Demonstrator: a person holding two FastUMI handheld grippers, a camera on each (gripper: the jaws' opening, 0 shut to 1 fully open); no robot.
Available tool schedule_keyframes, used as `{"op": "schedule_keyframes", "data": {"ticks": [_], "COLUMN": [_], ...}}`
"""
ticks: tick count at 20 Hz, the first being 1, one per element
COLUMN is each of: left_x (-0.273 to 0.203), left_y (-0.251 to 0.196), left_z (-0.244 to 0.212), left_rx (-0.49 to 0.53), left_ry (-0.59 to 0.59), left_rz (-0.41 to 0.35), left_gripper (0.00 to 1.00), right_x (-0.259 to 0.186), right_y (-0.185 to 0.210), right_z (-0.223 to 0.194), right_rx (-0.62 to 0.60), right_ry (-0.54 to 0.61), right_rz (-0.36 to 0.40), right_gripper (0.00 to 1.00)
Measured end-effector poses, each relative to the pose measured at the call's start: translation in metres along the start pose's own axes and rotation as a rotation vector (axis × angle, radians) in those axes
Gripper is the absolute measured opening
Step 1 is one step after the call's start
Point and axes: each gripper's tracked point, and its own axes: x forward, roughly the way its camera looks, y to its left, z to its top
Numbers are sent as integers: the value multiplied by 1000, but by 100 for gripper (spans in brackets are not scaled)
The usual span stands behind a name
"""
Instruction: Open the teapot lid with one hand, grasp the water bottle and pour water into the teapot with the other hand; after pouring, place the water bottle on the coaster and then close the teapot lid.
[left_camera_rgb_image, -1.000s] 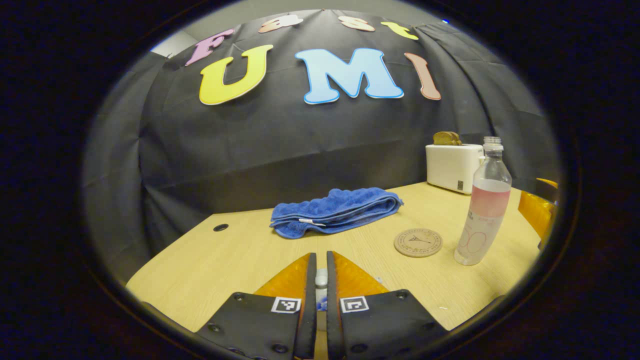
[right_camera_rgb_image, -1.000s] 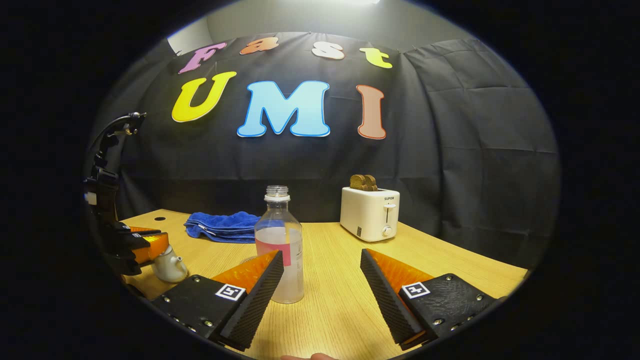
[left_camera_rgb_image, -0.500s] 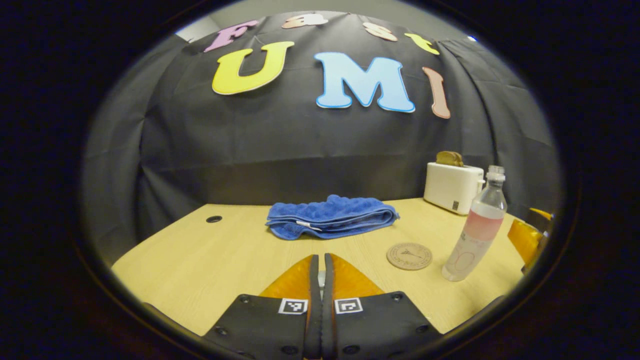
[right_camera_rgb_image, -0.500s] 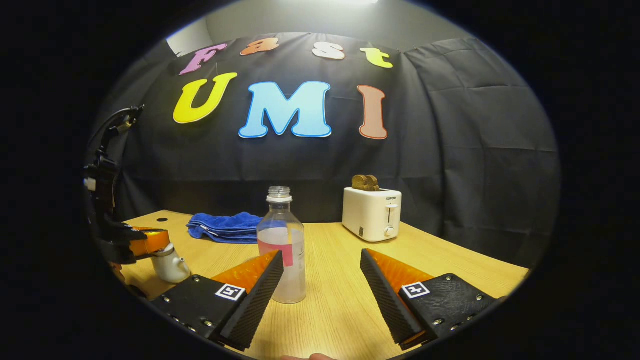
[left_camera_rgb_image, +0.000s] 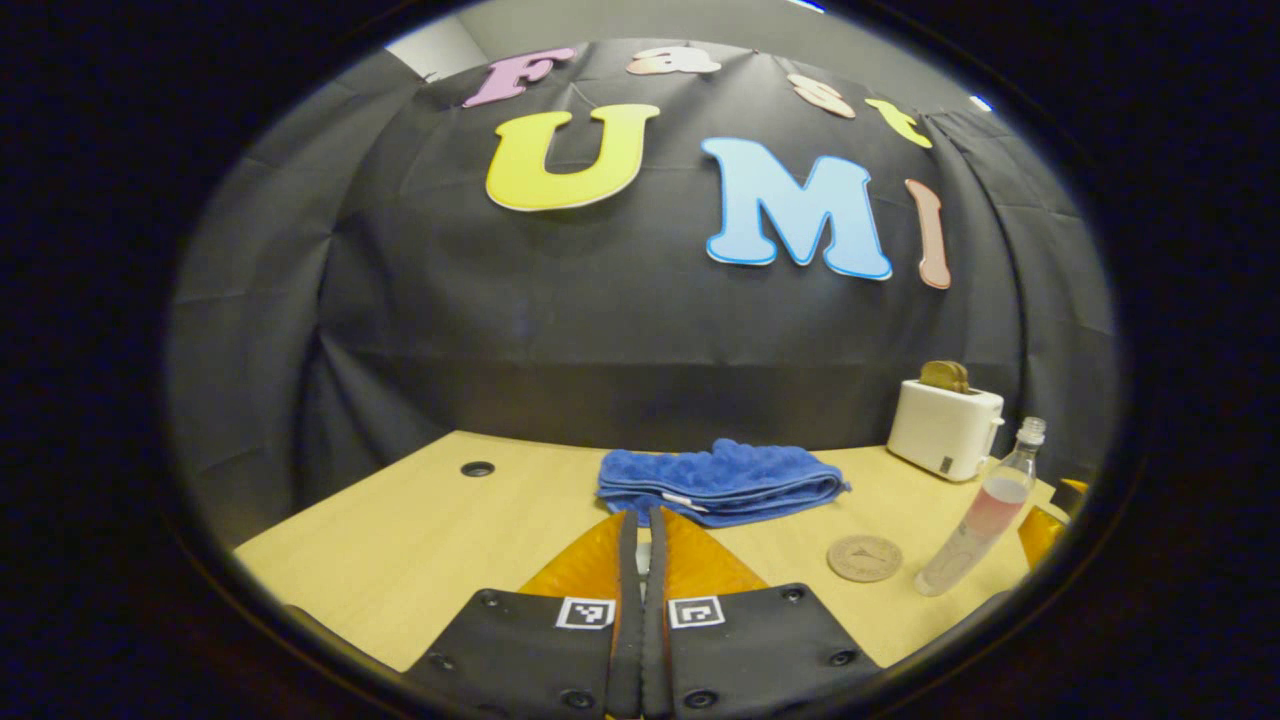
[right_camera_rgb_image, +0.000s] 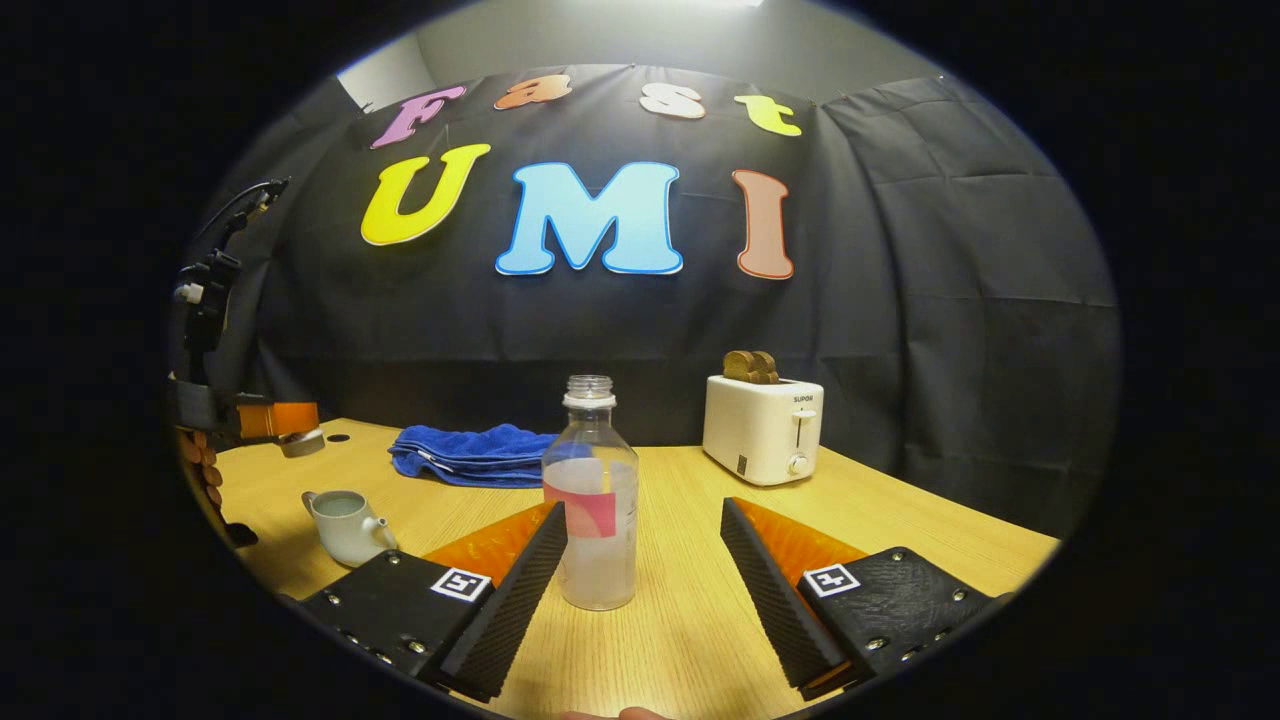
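Two grippers are at work over the pale wooden table (right_camera_rgb_image: 690, 620), and the clear plastic water bottle (right_camera_rgb_image: 597, 500) with its pink label band stands upright on it as the landmark for the rest. The right gripper (right_camera_rgb_image: 640, 560) sits low just in front of the bottle with its fingers spread wide, touching nothing. To the bottle's left the small white ceramic teapot (right_camera_rgb_image: 345, 522) rests on the table with its top uncovered. Above and behind the teapot, the left gripper (right_camera_rgb_image: 290, 425) is raised off the table, fingers pressed together on the teapot lid (right_camera_rgb_image: 300, 441). In the left gripper view a round brown wooden coaster (left_camera_rgb_image: 865, 557) lies flat just beside the bottle (left_camera_rgb_image: 980, 510). Behind the bottle are a folded blue towel (right_camera_rgb_image: 470, 455) and a white toaster (right_camera_rgb_image: 765, 430) holding brown bread (right_camera_rgb_image: 750, 366).
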Motion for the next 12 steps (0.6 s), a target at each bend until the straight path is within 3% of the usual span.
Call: {"op": "schedule_keyframes", "data": {"ticks": [6,12], "left_x": [6,7], "left_y": [82,124], "left_z": [0,-15], "left_rx": [-6,-33], "left_ry": [-4,36], "left_rz": [149,210], "left_gripper": [5,5], "right_x": [8,27], "right_y": [16,19], "right_z": [-3,-10], "right_rx": [-27,-44], "right_ry": [14,43], "right_rz": [31,37], "right_gripper": [98,98]}}
